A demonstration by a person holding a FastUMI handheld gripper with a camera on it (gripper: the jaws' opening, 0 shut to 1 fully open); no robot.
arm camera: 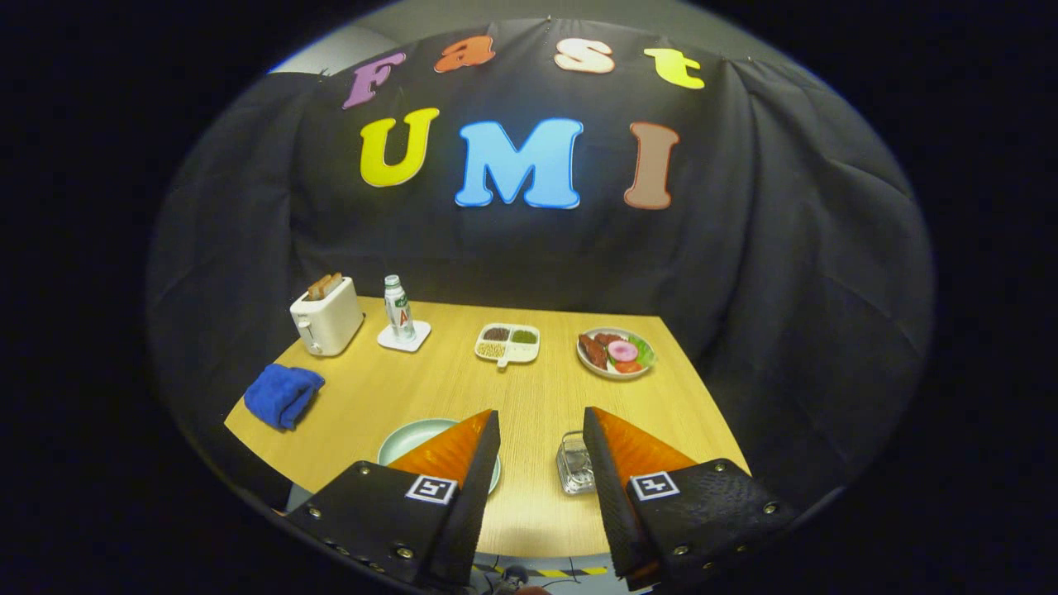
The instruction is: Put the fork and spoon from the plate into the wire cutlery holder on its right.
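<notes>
Gripper [541,434] fingers spread apart, nothing between them, held above the near edge of the wooden table [463,388]. Pale green plate [409,436] sits partly behind the left finger; fork and spoon can't be made out. Wire cutlery holder [575,463] just inside the right finger, contents unclear. Beyond: divided tray [507,343] with three fillings, food plate [617,353], toaster [326,318] holding bread, bottle [398,308] on a coaster, blue cloth [283,395].

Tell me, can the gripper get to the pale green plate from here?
Probably yes. The gripper is open, and the plate lies just ahead, partly behind one finger, with only bare table around it.
</notes>
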